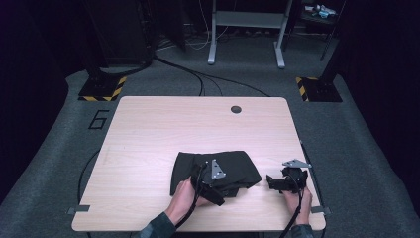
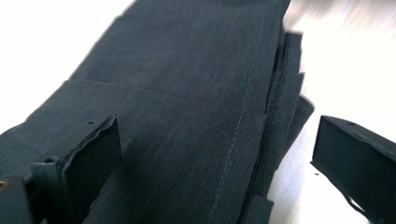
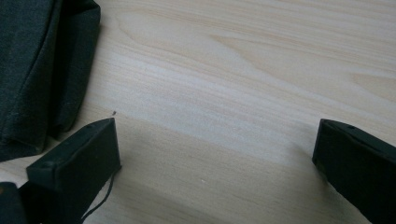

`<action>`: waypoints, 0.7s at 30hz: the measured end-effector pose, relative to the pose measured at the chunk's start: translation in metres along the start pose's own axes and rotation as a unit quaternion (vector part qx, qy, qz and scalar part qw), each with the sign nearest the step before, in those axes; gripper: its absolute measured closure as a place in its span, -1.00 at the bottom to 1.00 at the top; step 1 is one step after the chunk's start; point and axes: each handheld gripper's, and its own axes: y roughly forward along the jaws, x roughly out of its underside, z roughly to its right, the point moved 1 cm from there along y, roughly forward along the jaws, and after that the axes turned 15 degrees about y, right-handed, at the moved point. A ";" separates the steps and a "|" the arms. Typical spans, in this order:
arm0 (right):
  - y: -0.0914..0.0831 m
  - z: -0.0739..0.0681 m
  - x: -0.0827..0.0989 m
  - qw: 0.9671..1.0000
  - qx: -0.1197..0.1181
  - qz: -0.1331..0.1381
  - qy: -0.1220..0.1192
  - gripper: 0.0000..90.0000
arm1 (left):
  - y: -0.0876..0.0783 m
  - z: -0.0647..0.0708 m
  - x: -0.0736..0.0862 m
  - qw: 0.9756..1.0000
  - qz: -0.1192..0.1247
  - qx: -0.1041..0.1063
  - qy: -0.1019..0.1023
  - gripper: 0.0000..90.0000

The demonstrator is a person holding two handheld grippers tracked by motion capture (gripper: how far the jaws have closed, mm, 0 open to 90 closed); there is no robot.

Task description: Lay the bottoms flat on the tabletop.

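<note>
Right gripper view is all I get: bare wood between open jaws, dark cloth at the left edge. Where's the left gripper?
Observer: The left gripper is over the near part of the folded black garment, in the high view.
Operator: Shut on it?
Observer: No. In the left gripper view its jaws stand open, the cloth spread between them.
Operator: Single layer?
Observer: Several. That view shows stacked folded edges along one side, with a stitched seam running up the top layer.
Operator: And my gripper against the table?
Observer: The right gripper sits near the table's right edge, apart from the garment.
</note>
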 end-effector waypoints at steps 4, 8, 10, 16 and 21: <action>0.000 0.000 0.000 1.000 0.000 0.000 0.000 -1.00 | 0.009 0.003 -0.004 0.999 -0.027 -0.020 0.018 -0.69; 0.000 0.000 0.000 1.000 0.000 0.000 0.000 -1.00 | 0.011 0.003 -0.004 0.999 -0.036 -0.027 0.024 -0.38; 0.000 0.000 0.000 1.000 0.000 0.000 0.000 -1.00 | 0.010 0.003 -0.004 0.999 -0.033 -0.028 0.025 -0.23; 0.000 0.000 0.000 1.000 0.000 0.000 0.000 -1.00 | 0.006 -0.001 -0.004 0.999 -0.016 -0.025 0.020 0.38; 0.000 0.000 0.000 1.000 0.000 0.000 0.000 -1.00 | 0.002 -0.004 -0.004 0.999 -0.006 -0.034 0.018 0.69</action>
